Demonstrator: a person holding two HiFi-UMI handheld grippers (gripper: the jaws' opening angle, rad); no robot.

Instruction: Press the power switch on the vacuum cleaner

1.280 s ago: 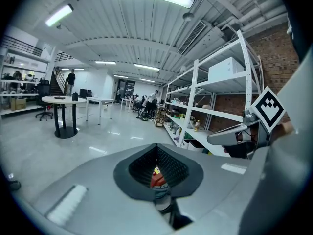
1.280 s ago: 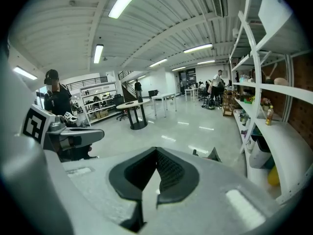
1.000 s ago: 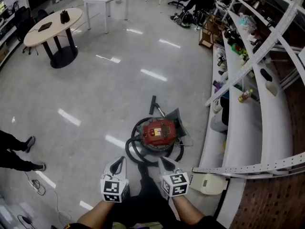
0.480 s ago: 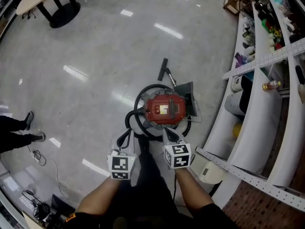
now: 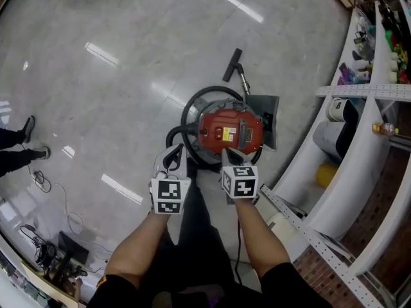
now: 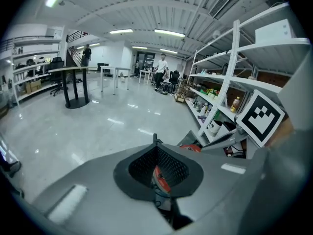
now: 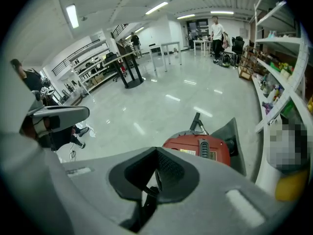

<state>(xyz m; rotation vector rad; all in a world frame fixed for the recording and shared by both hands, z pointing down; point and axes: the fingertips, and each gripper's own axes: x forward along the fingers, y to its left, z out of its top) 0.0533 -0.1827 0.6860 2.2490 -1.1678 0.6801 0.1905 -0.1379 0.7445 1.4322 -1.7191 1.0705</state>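
Note:
The red vacuum cleaner (image 5: 230, 132) sits on the grey floor, ringed by its black hose (image 5: 192, 104), with the nozzle (image 5: 232, 65) lying beyond it. A black oblong part (image 7: 209, 148) runs along its top beside a label. I cannot make out which part is the switch. My right gripper (image 5: 228, 151) is shut and empty, its tip over the vacuum's near edge. Just left of the vacuum body, my left gripper (image 5: 176, 150) is also shut, over the hose. In the gripper views, the vacuum (image 7: 198, 148) shows past the right gripper (image 7: 156, 152), and only a red sliver (image 6: 191, 147) past the left gripper (image 6: 155, 140).
White curved shelving (image 5: 359, 140) with bottles and a yellow object (image 5: 326, 172) runs along the right. A grey board (image 5: 266, 111) lies under the vacuum's right side. Someone's shoes (image 5: 29, 130) and loose cables (image 5: 45, 181) are at the left. My own legs (image 5: 199, 236) are below the grippers.
The view has closed in over the vacuum. Both grippers have come forward to it; the right tip went from short of the body to over its near edge.

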